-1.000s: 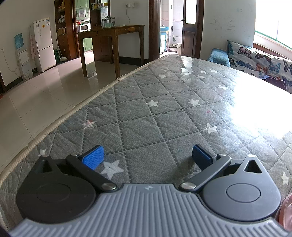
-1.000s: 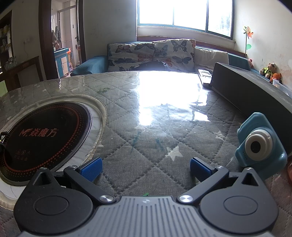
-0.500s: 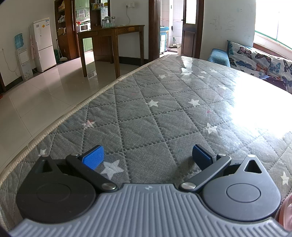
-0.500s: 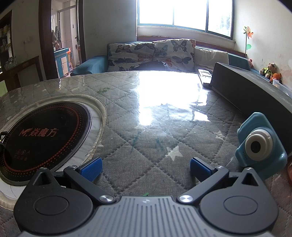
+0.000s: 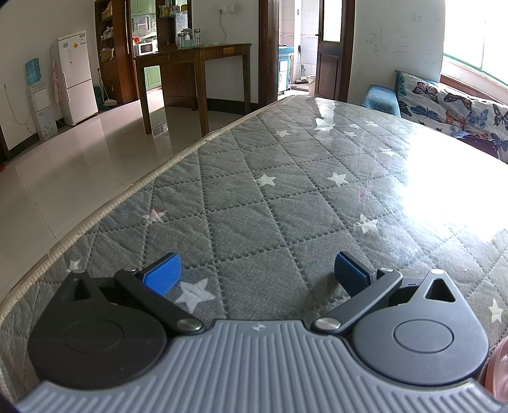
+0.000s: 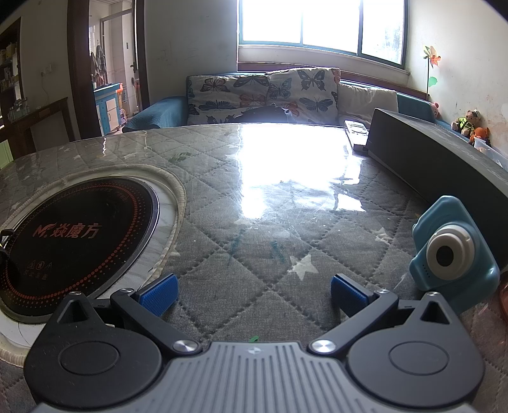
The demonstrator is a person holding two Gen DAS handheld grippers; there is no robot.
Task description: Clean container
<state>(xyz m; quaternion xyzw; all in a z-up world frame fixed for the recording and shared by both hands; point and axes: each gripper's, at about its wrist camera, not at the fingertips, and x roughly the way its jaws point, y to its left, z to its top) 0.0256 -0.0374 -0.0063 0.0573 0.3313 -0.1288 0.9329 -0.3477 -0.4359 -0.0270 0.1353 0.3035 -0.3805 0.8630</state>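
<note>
only ribbed blue pads point(image 5: 162, 274), quilted cover point(image 5: 254, 203)

A glossy white tiled floor point(image 5: 73, 165) fills the left of the left wrist view. At upper left a white fridge point(image 5: 77, 76) stands against a pale wall, beside dark wooden shelving point(image 5: 112, 50). A dark wooden table point(image 5: 193, 73) sits at top centre, with a brown door point(image 5: 328, 47) to its right. In the right wrist view, a bright window point(image 6: 320, 23) spans the top, casting glare on the grey quilted worktop point(image 6: 285, 178). Below the window, butterfly-print cushions point(image 6: 263, 92) rest on a blue sofa point(image 6: 155, 111).
</note>
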